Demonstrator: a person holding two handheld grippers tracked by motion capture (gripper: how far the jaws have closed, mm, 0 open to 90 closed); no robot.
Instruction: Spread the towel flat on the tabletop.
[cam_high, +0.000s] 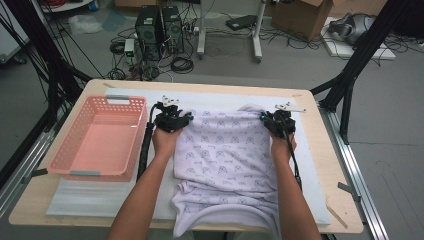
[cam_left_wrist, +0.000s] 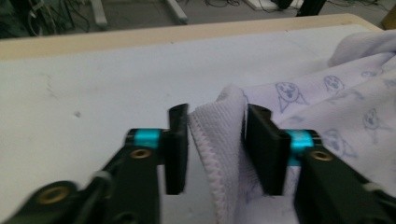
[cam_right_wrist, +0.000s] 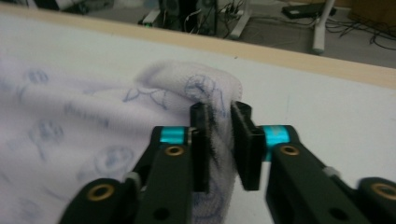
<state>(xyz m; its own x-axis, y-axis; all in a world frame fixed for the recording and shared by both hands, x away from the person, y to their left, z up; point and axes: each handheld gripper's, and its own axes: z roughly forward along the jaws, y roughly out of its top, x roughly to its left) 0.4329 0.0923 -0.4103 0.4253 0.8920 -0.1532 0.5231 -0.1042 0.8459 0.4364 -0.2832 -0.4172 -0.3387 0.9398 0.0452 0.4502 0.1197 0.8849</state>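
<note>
Cloth filled the middle of the high view: a pale lilac printed garment (cam_high: 227, 155) lay spread on a white mat (cam_high: 100, 200) over a wooden table (cam_high: 40, 200), its lower end spilling over the near edge at bottom centre. A pink basket (cam_high: 80, 165) stood at centre left, apart from the garment. Two forearms rose from the bottom of the frame. The left gripper (cam_high: 172, 119) sat at the garment's upper left corner and the right gripper (cam_high: 278, 121) at its upper right corner.

In the left gripper view, the stitched hem of the garment (cam_left_wrist: 210, 154) stood folded between the two black jaws at centre. The jaws were somewhat apart; the fabric lay against the right jaw and close to the left one, and I could not tell whether it was truly pinched.

In the right gripper view, a bunched corner of the garment (cam_right_wrist: 187, 88) humped up at centre, and the jaws were closed on a fold of it, the cloth squeezed between them.

Judging from these pictures, the garment would be light, soft and limp, sagging wherever it was unsupported and sliding easily on the mat. Thin knit may slip from a loose pinch. The hemmed corners, thicker and stitched, look like the surest places to hold.
</note>
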